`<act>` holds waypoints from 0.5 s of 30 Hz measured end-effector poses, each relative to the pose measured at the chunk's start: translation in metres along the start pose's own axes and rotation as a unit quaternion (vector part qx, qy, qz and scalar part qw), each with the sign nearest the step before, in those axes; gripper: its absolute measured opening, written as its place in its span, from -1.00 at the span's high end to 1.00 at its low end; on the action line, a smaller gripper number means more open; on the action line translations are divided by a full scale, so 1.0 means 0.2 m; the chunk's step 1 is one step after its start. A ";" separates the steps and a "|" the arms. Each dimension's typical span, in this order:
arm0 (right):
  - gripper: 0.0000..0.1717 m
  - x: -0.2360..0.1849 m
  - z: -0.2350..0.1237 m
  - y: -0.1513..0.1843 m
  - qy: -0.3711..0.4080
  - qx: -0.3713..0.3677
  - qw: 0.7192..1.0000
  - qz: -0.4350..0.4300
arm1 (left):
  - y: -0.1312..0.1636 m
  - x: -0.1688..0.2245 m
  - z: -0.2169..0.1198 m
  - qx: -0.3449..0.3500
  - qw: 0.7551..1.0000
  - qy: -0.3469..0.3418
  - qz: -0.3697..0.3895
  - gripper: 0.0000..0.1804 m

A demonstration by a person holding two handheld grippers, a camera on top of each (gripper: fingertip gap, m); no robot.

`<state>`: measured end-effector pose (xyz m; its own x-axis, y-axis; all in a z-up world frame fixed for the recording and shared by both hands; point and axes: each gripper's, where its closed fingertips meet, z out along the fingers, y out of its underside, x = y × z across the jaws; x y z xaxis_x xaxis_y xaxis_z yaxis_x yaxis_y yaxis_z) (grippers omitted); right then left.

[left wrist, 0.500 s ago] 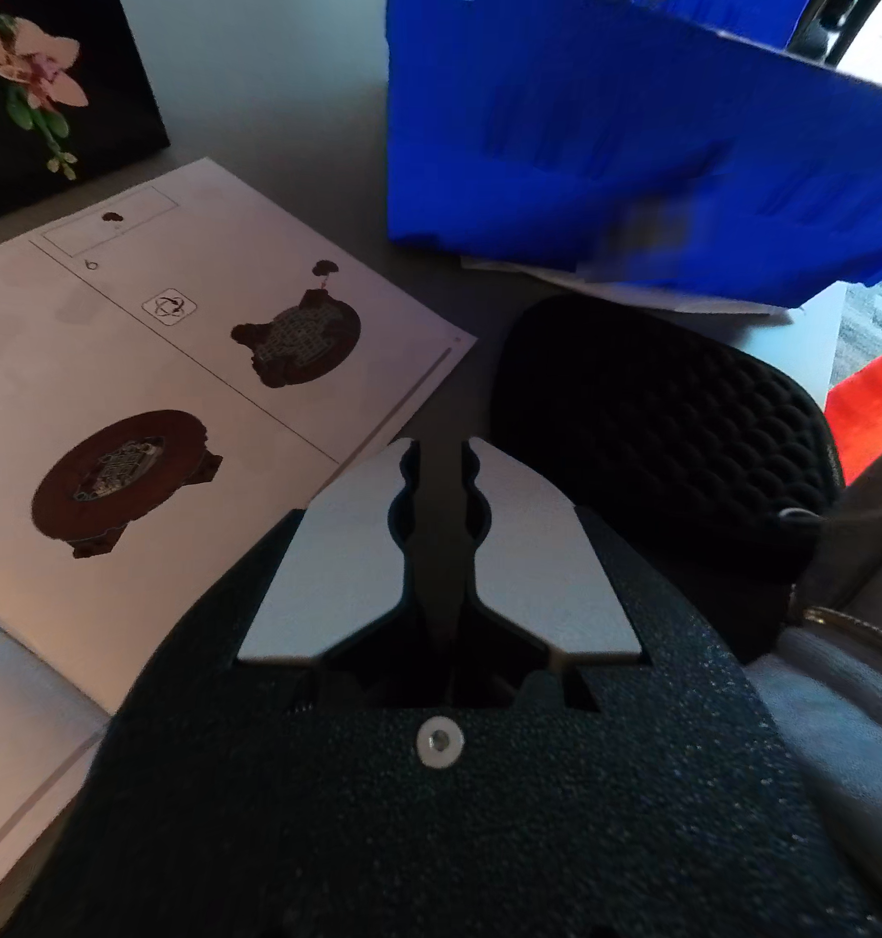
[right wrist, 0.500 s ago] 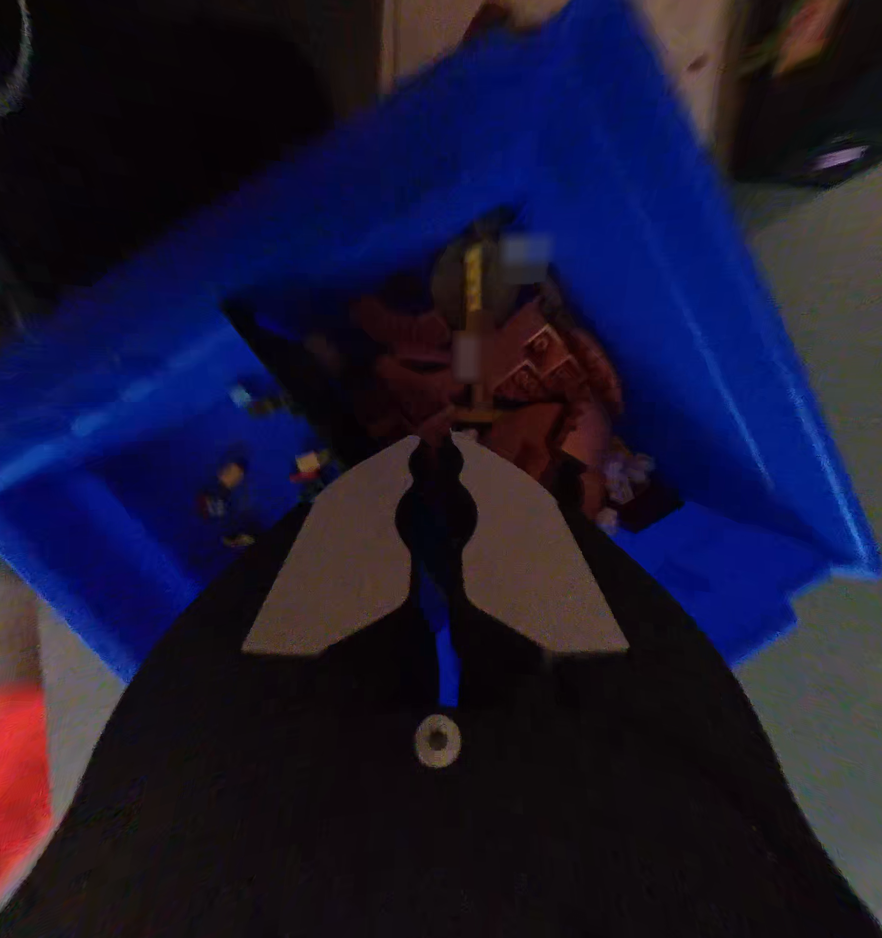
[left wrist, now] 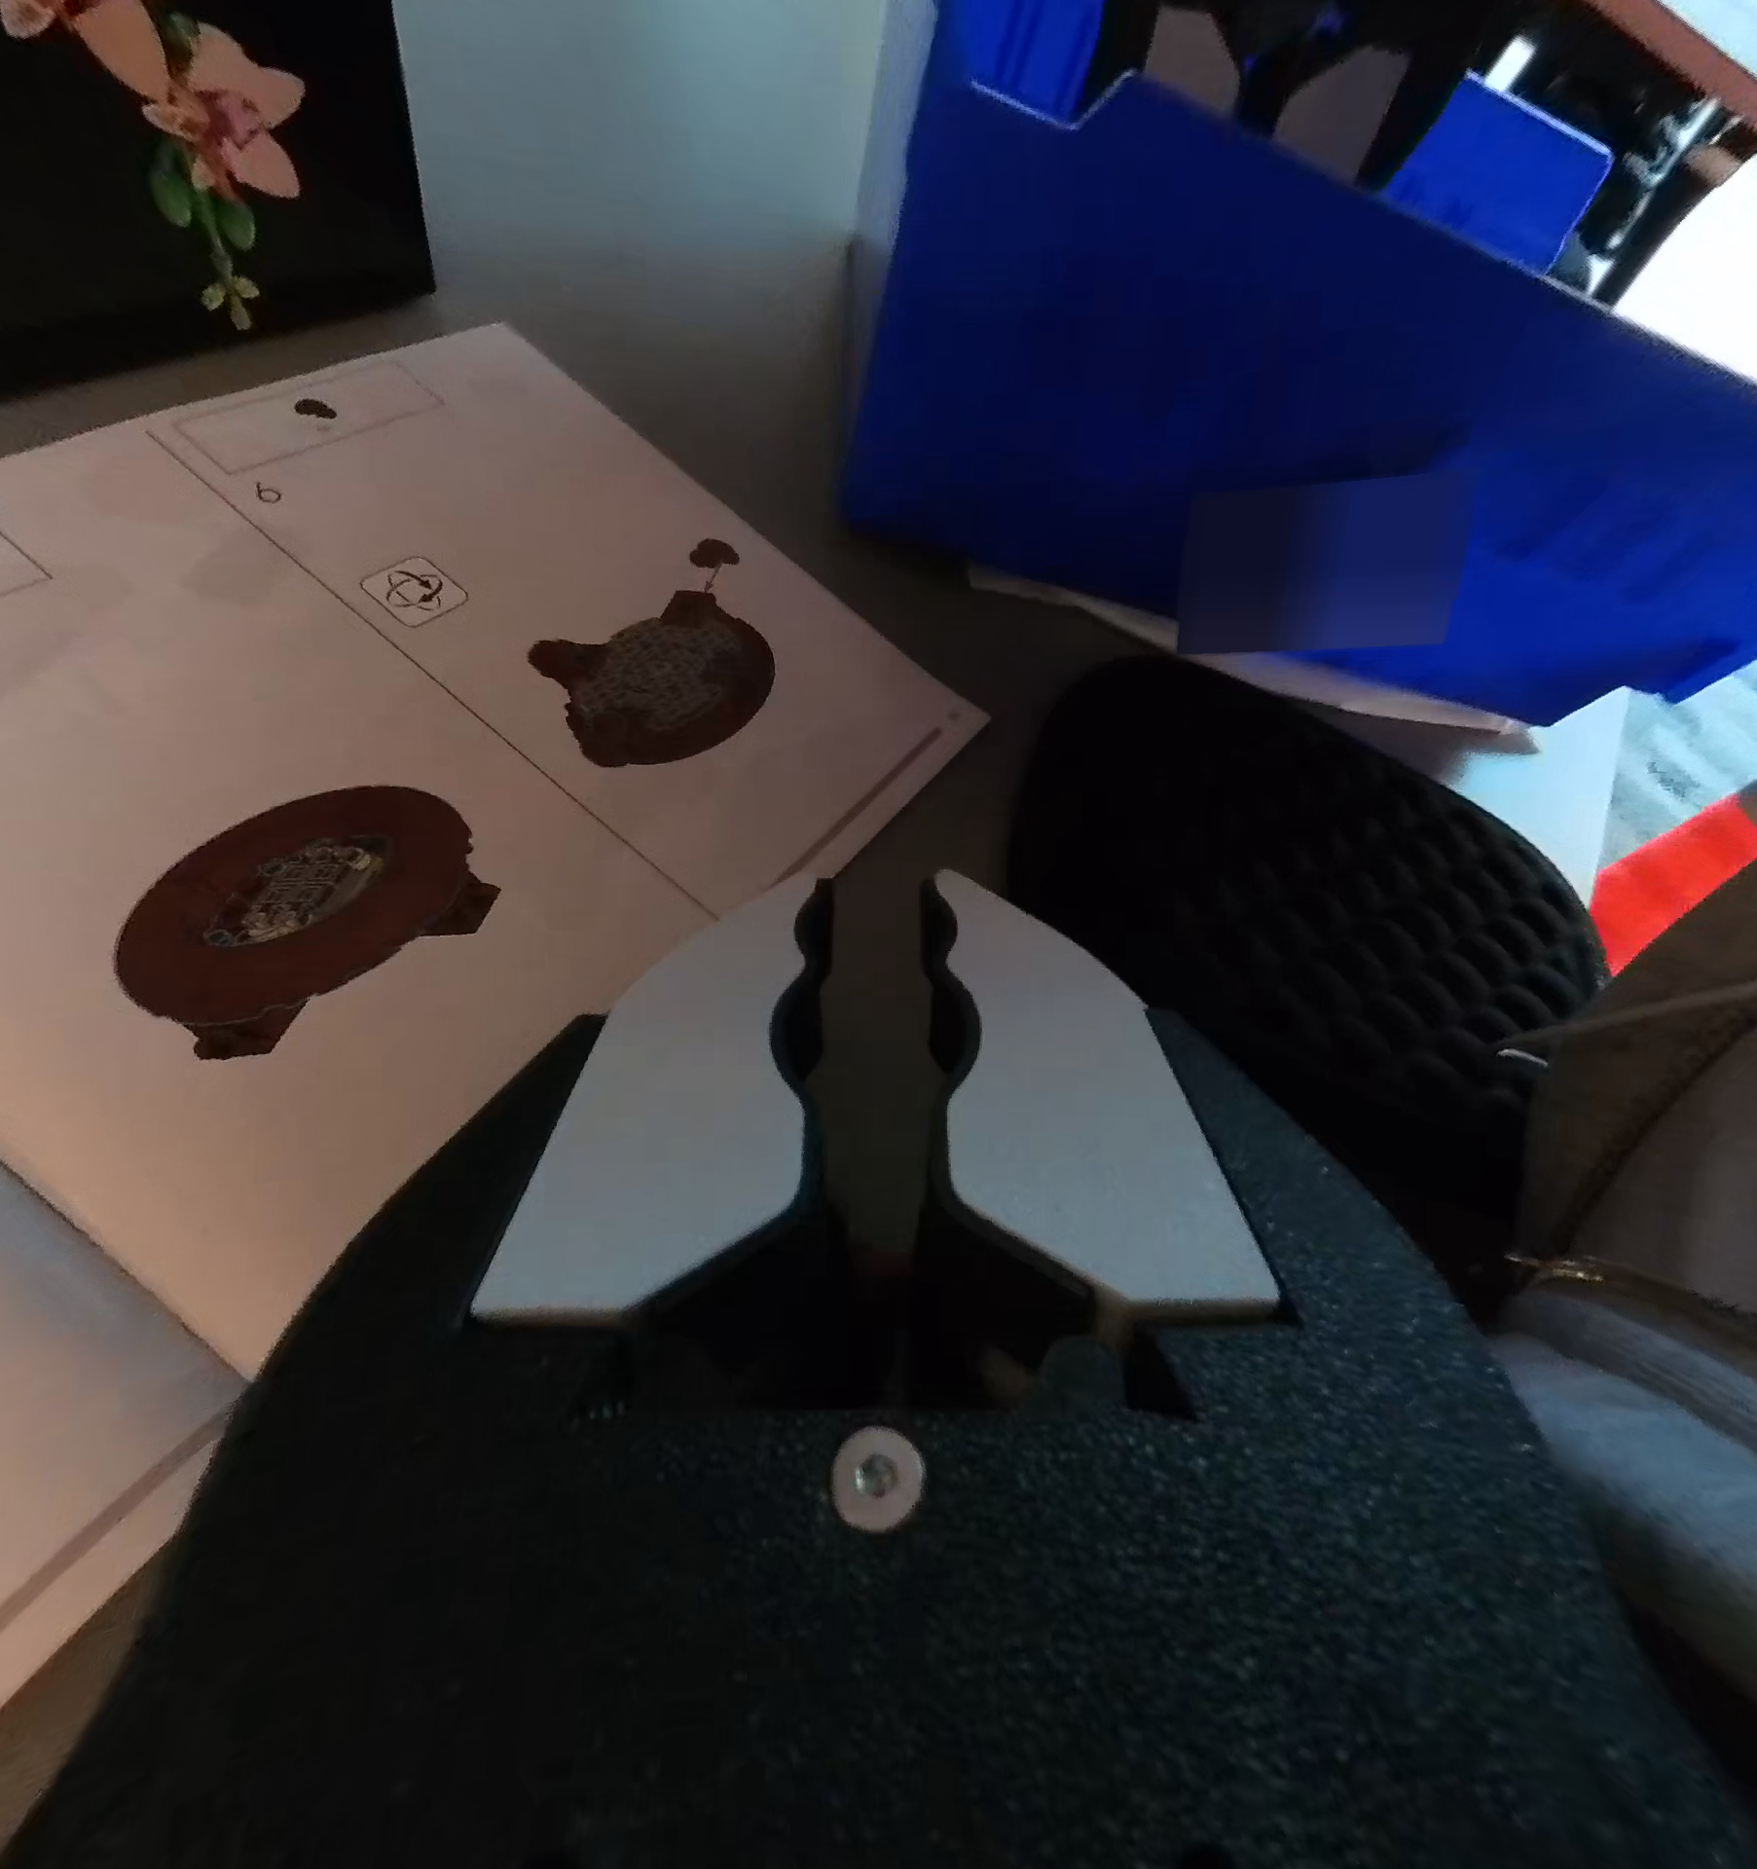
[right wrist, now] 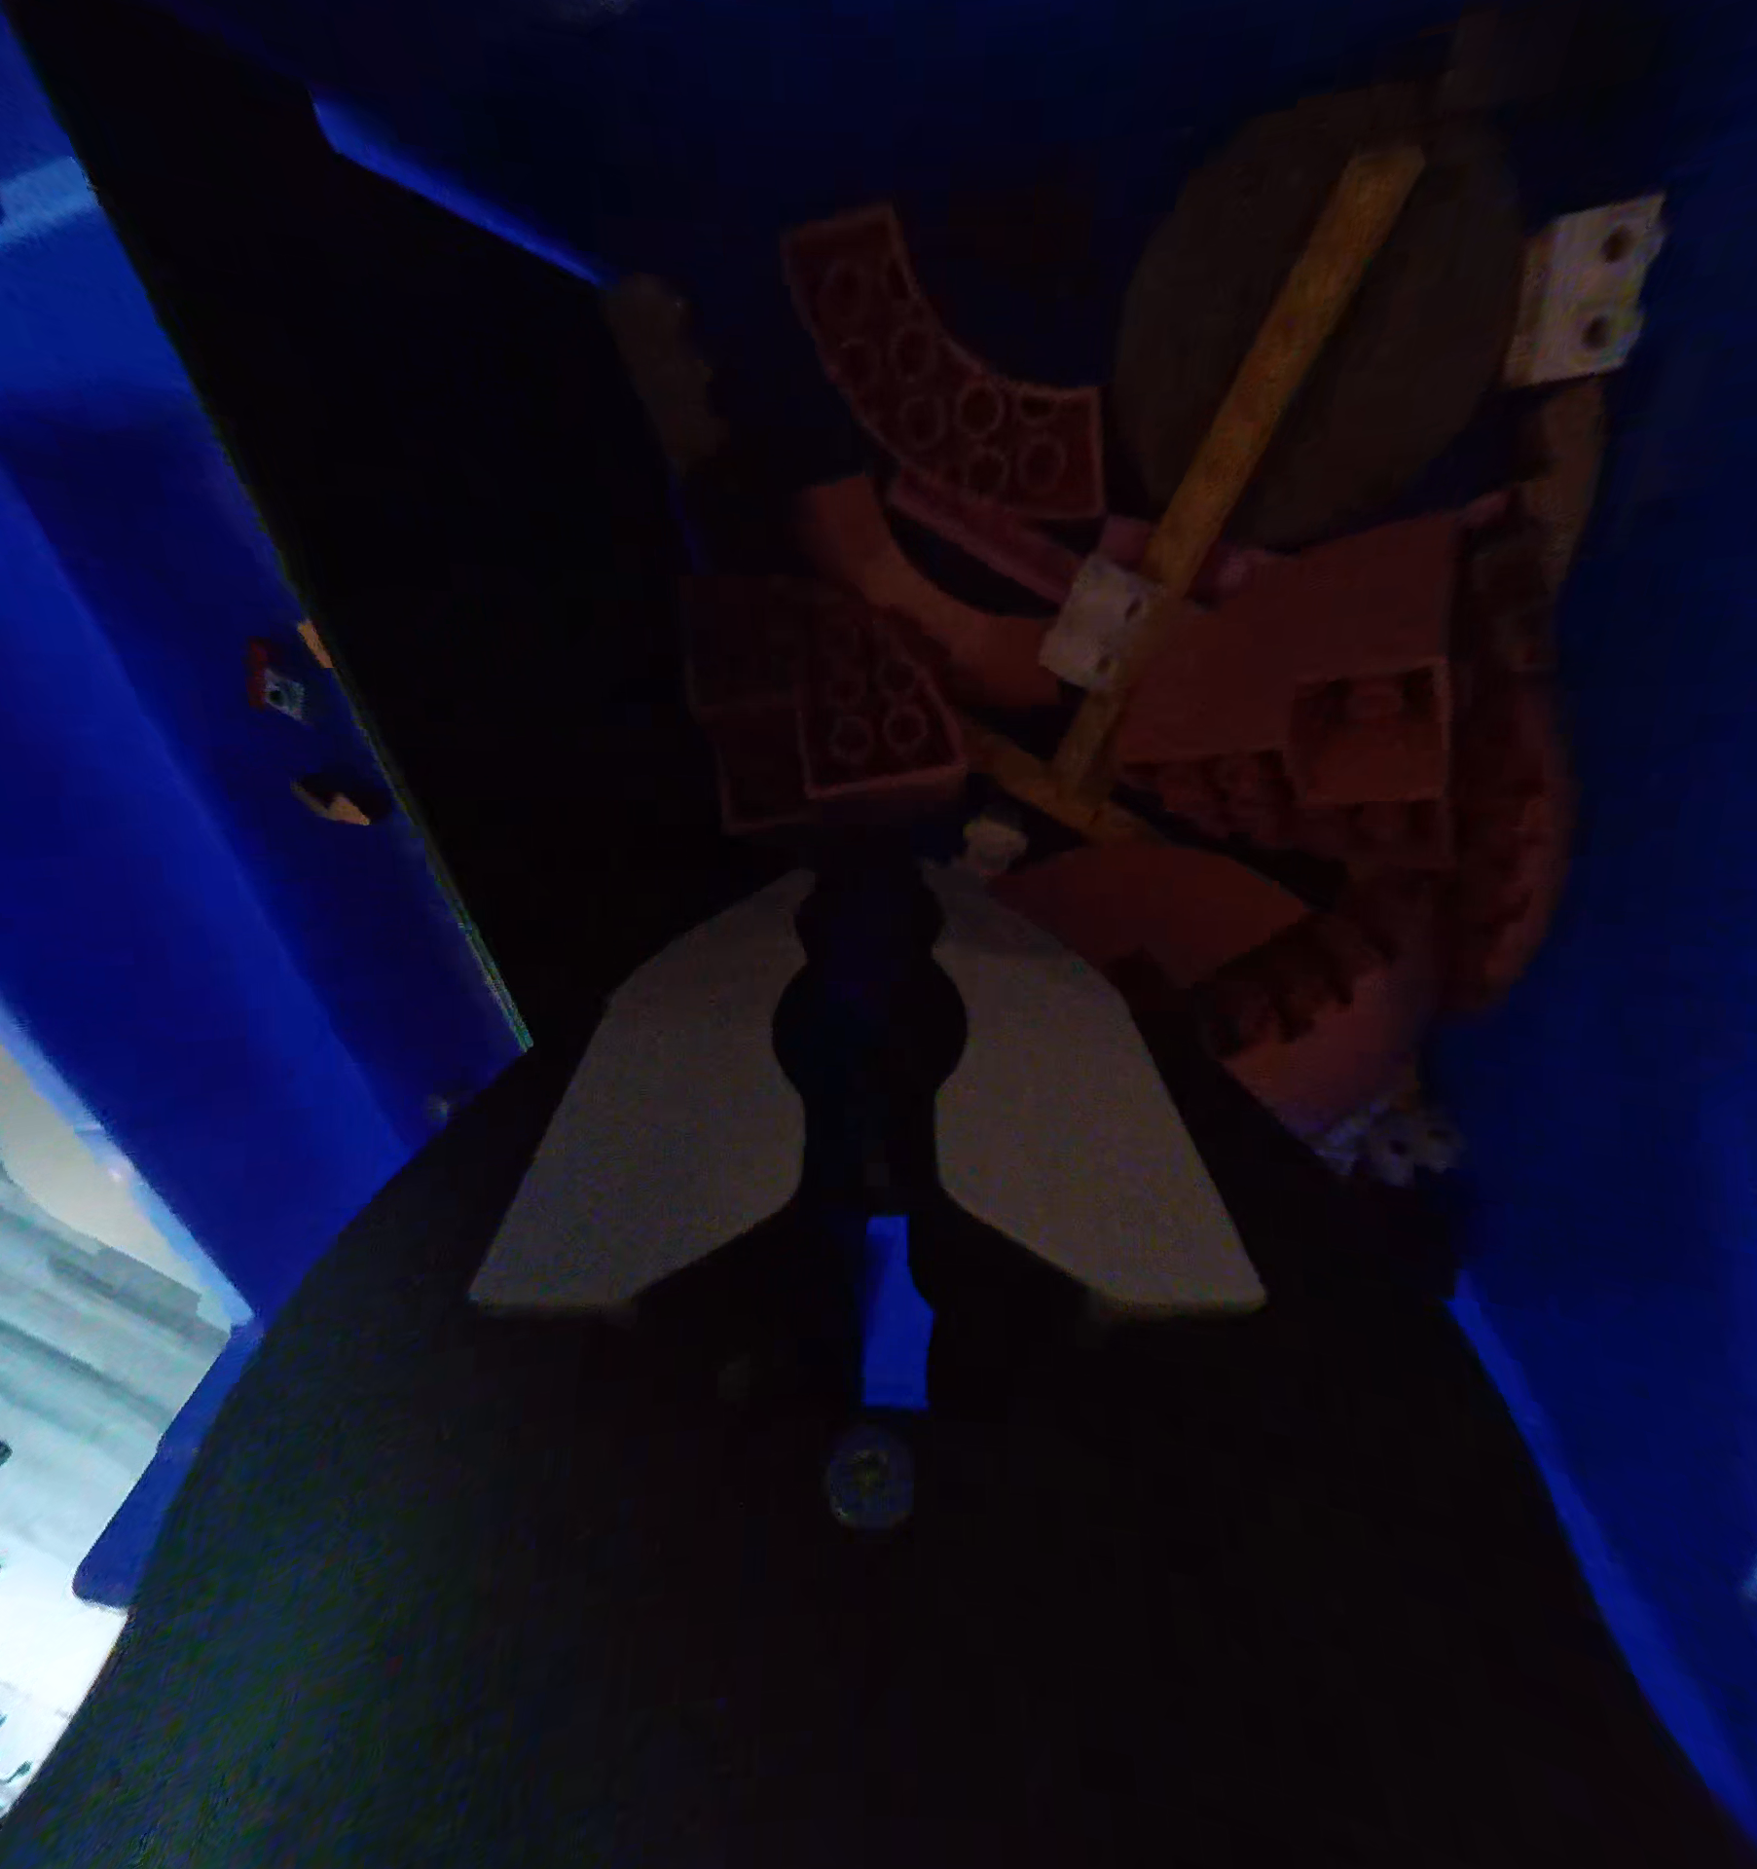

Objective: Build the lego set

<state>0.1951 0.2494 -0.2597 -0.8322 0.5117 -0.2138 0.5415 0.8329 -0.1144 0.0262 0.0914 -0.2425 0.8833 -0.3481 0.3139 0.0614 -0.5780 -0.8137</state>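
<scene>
Left wrist view: the left gripper (left wrist: pixel 876 890) hovers at centre frame over a grey table (left wrist: pixel 651 233), its jaws slightly parted with only bare tabletop showing between them. An open instruction booklet (left wrist: pixel 328 708) lies to the left, its corner just beside the fingertips; a black mesh pad (left wrist: pixel 1289 890) sits to the right. A blue bin (left wrist: pixel 1208 384) stands at upper right, and a black box printed with flowers (left wrist: pixel 146 182) fills the upper left corner.

Right wrist view: the right gripper (right wrist: pixel 869 880) reaches deep inside the blue bin (right wrist: pixel 1663 809), jaws a narrow gap apart; the space between them is too dark to tell whether anything is held. Just beyond the tips lies a jumble of brown building bricks (right wrist: pixel 854 728), a curved studded piece (right wrist: pixel 945 374), a tan stick (right wrist: pixel 1248 435) and small white pieces (right wrist: pixel 1091 617). Such bricks look light, rigid and smooth, best pinched across flat sides. A few tiny pieces (right wrist: pixel 287 688) lie in the neighbouring compartment at left.
</scene>
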 end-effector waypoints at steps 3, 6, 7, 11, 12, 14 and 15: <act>0.86 0.00 0.01 0.01 -0.005 -0.012 1.000 -0.005 | -0.01 0.00 -0.01 0.006 1.000 0.000 0.002 0.82; 0.89 -0.01 0.03 0.01 -0.021 -0.029 0.999 -0.009 | -0.01 0.01 -0.01 0.011 1.000 0.000 0.010 0.82; 0.91 -0.01 0.04 0.01 -0.031 -0.032 0.999 -0.007 | -0.01 0.01 -0.01 0.012 1.000 0.000 0.011 0.82; 0.95 -0.02 0.04 0.01 -0.059 -0.022 0.998 0.019 | -0.02 0.01 -0.01 0.014 1.000 0.005 0.007 0.82; 0.95 -0.01 0.03 0.01 -0.052 -0.016 0.998 0.024 | -0.02 0.01 -0.02 0.016 1.000 0.007 0.006 0.82; 0.94 0.03 -0.03 0.01 -0.020 0.010 0.999 0.042 | -0.02 0.01 -0.02 0.021 1.000 0.011 0.003 0.82; 0.94 0.04 -0.07 0.00 -0.005 0.032 0.998 0.059 | -0.03 0.01 -0.03 0.024 1.000 0.013 0.001 0.82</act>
<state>0.1870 0.2572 -0.2476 -0.7605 0.6035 -0.2395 0.6431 0.7510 -0.1497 0.0261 0.0897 -0.2348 0.8708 -0.3687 0.3251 0.0827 -0.5421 -0.8362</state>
